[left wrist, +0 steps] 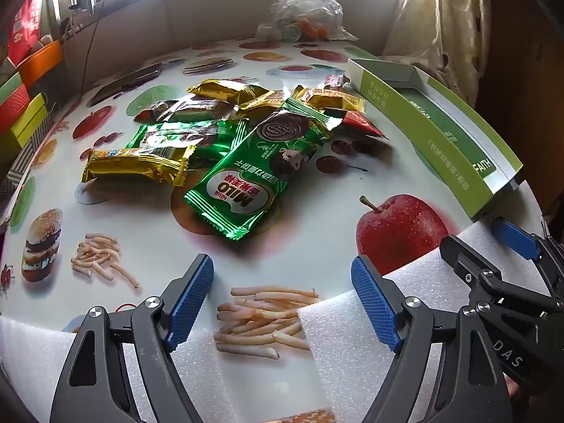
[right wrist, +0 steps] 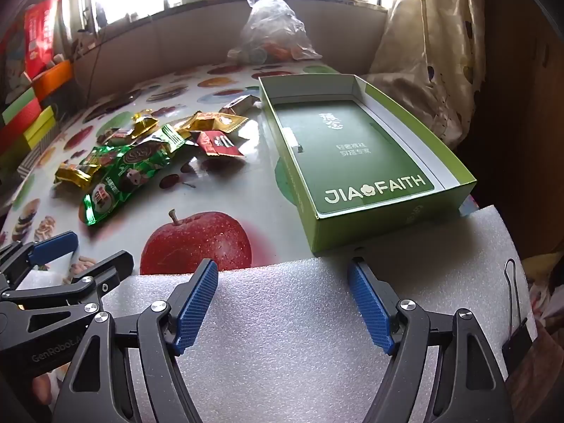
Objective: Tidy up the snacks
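Note:
A heap of snack packets lies mid-table: a long green Milo packet in front, gold packets beside it, a red packet to the right. An open green box stands empty on the table's right side. My left gripper hovers open over the near table edge, short of the packets, nothing between its fingers. My right gripper is open too, over white foam just before the box. Each gripper shows at the edge of the other's view.
White foam sheets cover the near edge of the fruit-printed tablecloth. A clear plastic bag sits at the far side by the window. Colourful boxes stack at the left; a curtain hangs at the right.

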